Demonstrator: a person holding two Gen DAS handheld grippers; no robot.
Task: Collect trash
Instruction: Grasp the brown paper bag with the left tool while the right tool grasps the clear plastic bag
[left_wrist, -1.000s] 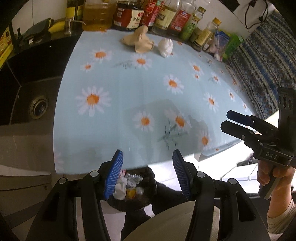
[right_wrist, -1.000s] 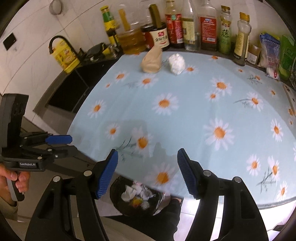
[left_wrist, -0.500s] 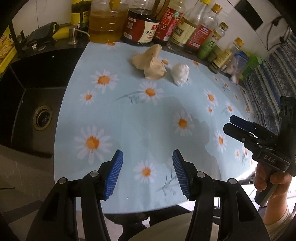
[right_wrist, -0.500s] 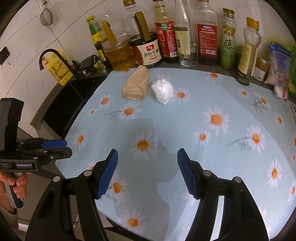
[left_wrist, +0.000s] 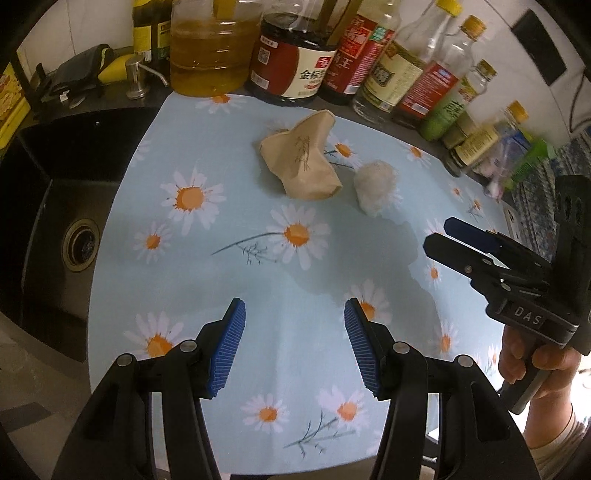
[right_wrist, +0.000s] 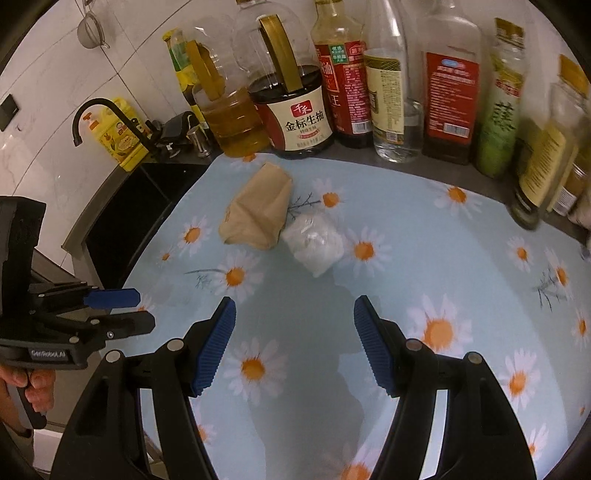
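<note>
Ahead, crumpled brown bag (left_wrist: 301, 162) lengthwise toward the bottles (left_wrist: 384, 74), both tongs (left_wrist: 293, 345) (right_wrist: 293, 345) spread, empty.

Black grippers (left_wrist: 293, 341); ribbed blue pads (left_wrist: 227, 347); silver screws.

A smooth, faintly glossy daisy-print cloth (left_wrist: 258, 280) covers the worktop. The tan crumpled paper (left_wrist: 301, 162) looks matt and creased, the white wad (left_wrist: 375, 181) soft and fibrous. The left tongs (left_wrist: 293, 347) carry ribbed blue rubbery pads (left_wrist: 229, 347) on matt black plastic.
</note>
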